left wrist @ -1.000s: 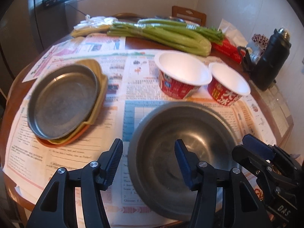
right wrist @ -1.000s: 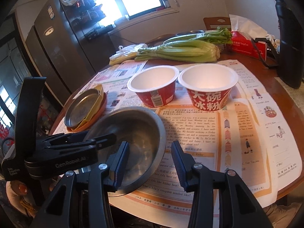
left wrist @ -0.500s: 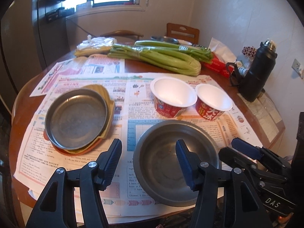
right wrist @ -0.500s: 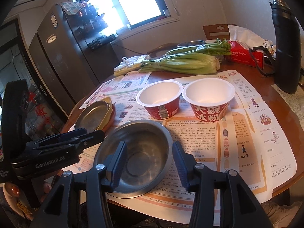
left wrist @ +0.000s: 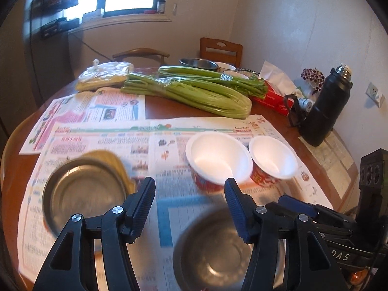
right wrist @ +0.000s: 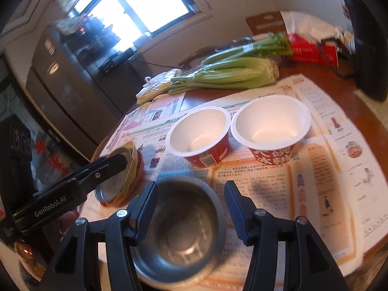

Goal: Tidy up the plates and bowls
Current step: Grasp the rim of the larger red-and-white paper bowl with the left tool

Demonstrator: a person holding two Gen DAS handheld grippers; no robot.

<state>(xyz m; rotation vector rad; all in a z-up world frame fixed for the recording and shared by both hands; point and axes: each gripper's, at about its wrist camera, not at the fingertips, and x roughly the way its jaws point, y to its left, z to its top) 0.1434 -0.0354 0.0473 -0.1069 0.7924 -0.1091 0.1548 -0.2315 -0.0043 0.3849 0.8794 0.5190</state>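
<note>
A steel bowl (right wrist: 184, 230) (left wrist: 218, 254) rests on the newspaper at the table's near edge. My right gripper (right wrist: 190, 206) hovers just above it, jaws opening, and the pads touch nothing. My left gripper (left wrist: 190, 206) is open and empty, raised over the paper between the bowl and a stack of plates (left wrist: 82, 194) (right wrist: 126, 169): a metal plate on a yellow one and an orange one. Two white paper bowls with red sides (left wrist: 218, 157) (left wrist: 272, 160) (right wrist: 198, 135) (right wrist: 271, 123) stand side by side further back. Each gripper shows in the other's view (left wrist: 303, 208) (right wrist: 109, 165).
Bundles of celery (left wrist: 194, 92) and a plastic bag (left wrist: 104, 75) lie across the back of the round table. A black flask (left wrist: 325, 111) and a red tissue box (left wrist: 274, 99) stand at the right. More bowls (left wrist: 198, 63) sit by two chairs. A fridge (right wrist: 60, 72) stands at the left.
Both grippers have drawn up and back from the steel bowl, which stays on the newspaper. The right gripper's jaws stand a little wider. More of the room shows.
</note>
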